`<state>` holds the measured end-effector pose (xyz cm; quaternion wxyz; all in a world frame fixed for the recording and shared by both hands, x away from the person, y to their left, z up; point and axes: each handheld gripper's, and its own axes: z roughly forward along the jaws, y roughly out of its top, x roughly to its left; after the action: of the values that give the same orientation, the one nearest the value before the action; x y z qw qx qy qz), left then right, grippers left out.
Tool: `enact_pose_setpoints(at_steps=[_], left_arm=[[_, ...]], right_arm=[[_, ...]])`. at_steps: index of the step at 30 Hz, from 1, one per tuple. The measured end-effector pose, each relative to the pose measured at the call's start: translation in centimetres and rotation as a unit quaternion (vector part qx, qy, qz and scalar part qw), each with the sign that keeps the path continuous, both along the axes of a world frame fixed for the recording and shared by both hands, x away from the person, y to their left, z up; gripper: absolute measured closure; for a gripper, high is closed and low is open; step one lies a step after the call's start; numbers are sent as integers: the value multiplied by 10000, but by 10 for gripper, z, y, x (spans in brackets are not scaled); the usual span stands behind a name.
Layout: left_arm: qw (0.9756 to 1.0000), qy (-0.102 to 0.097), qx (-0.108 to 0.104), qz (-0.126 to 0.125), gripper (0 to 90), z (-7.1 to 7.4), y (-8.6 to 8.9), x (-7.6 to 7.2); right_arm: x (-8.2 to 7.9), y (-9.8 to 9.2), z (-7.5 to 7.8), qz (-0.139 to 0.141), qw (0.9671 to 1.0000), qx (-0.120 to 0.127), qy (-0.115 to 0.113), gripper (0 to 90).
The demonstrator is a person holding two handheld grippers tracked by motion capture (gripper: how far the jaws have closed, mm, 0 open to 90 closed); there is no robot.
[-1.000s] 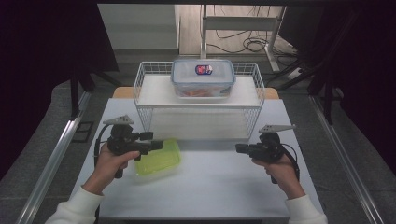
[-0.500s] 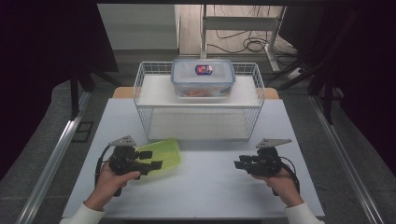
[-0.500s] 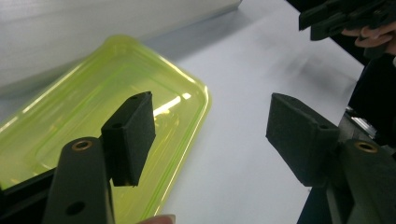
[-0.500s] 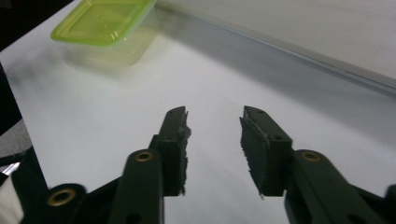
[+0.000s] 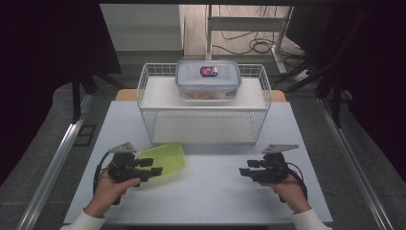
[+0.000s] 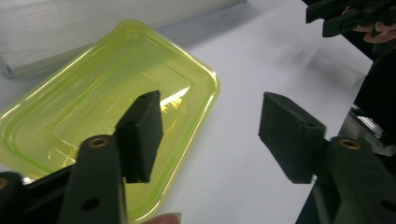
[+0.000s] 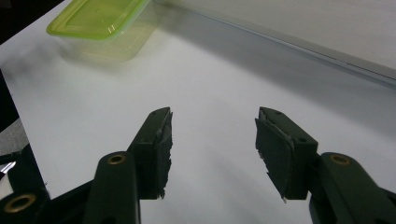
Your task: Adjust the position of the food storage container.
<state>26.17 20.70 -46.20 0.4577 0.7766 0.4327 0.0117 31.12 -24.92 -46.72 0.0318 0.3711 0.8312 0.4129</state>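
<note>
Left gripper [image 5: 154, 166]: we hold it low over the near left of the bench, with its jaws apart. They have just been narrowing, with nothing pressed between the pads. In the left gripper view [image 6: 210, 135] one jaw hangs over the green container and the other over bare bench, so the container's near right rim lies under the gap. We judge this to be a line-up for a pinch on that rim.

Right gripper [image 5: 245, 173]: we hold it at the near right, pointing left across the bench, with its jaws wide and empty. They have just been opening. In the right gripper view [image 7: 212, 140] there is plain white surface between the pads, which we read as a stand-by pose with a clear path toward the container.

Green container [image 5: 163, 157]: it is a clear box under a green lid and sits on the bench just near the wire basket's front, at the left. It also shows far off at the upper left of the right gripper view [image 7: 100, 18].

Wire basket [image 5: 264, 91]: it stands at the far middle of the bench, open toward us.

Clear lidded box [image 5: 207, 81]: it rests on top of the basket, out of the way of our work.

Bench [image 5: 215, 191]: it is white and bare between the two grippers.
</note>
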Motion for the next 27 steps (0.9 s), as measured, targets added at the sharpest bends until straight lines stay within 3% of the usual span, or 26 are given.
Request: enact_pose_setpoints(at_steps=[2, 6, 8, 13, 19, 23, 27], left_arm=[[9999, -17, 91, 46, 539, 1, 3, 0], [9987, -45, 479, 148, 814, 0, 9, -2], [9974, -67, 689, 220, 893, -1, 15, -3], [9935, -54, 968, 593, 900, 0, 37, -5], [9895, 144, 1032, 1001, 900, -10, 63, 2], [9877, 399, 1062, 1078, 899, -24, 69, 9], [9868, 512, 1081, 1088, 899, -31, 69, 14]], right_arm=[[0, -1, 1, -20, 10000, 27, -10, 441], [1, -3, 1, -88, 9999, 48, -22, 428], [1, -4, 0, -109, 9999, 49, -11, 421], [1, -5, 1, -134, 9999, 30, -33, 419], [1, -5, 0, -164, 9999, 25, -47, 415], [1, -5, 0, -177, 9998, -14, -55, 409], [1, -6, 0, -218, 9997, -8, -69, 409]])
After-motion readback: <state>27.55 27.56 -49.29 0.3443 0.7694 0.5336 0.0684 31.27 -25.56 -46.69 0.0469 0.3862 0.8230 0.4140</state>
